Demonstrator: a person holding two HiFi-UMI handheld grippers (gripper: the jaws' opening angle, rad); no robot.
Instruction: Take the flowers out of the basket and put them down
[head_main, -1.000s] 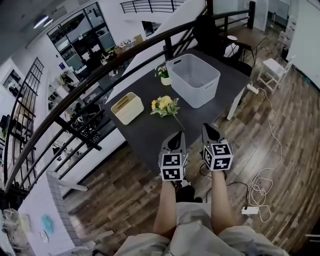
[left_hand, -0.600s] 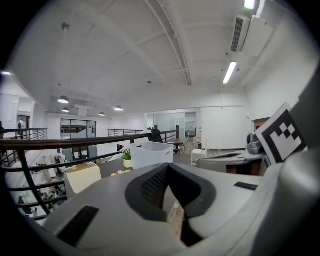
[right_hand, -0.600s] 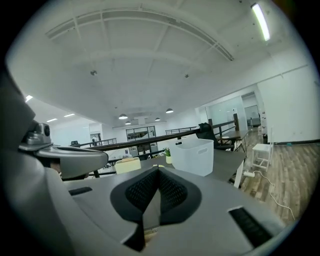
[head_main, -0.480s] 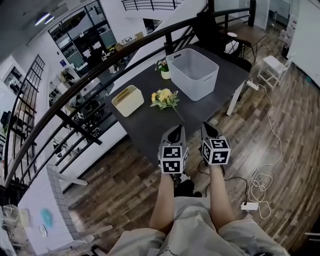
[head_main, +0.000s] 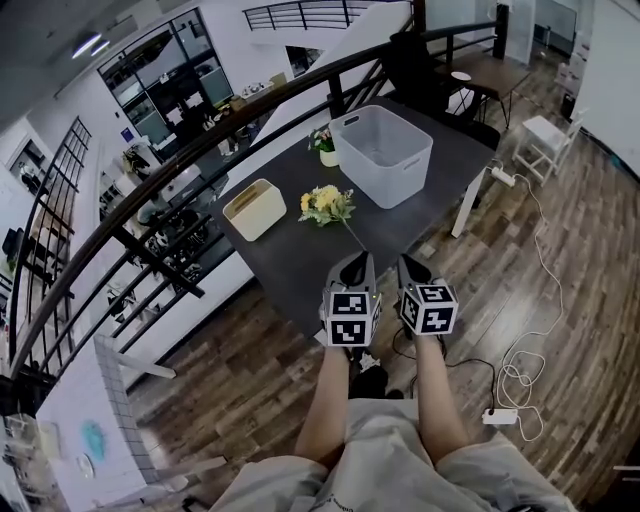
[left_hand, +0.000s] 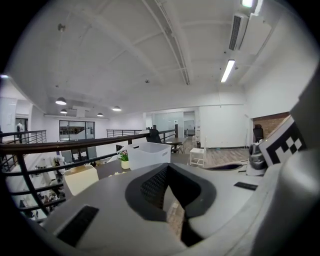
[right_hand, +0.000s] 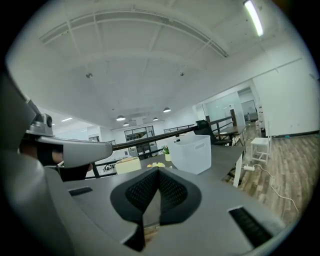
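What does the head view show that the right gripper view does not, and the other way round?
Only the head view: the person's legs, the floor cable, and the stem of the flowers lying on the table. Only the right gripper view: the ceiling lights and the right hand-held gripper with its jaws shut together, nothing between them. Both: the basket, the flowers, the cream box and the left hand-held gripper.

Yellow flowers (head_main: 326, 205) lie on the desk (head_main: 300, 270) ahead of my left tool (head_main: 358, 262), stem toward it; white basket (head_main: 385, 155) upright beyond.
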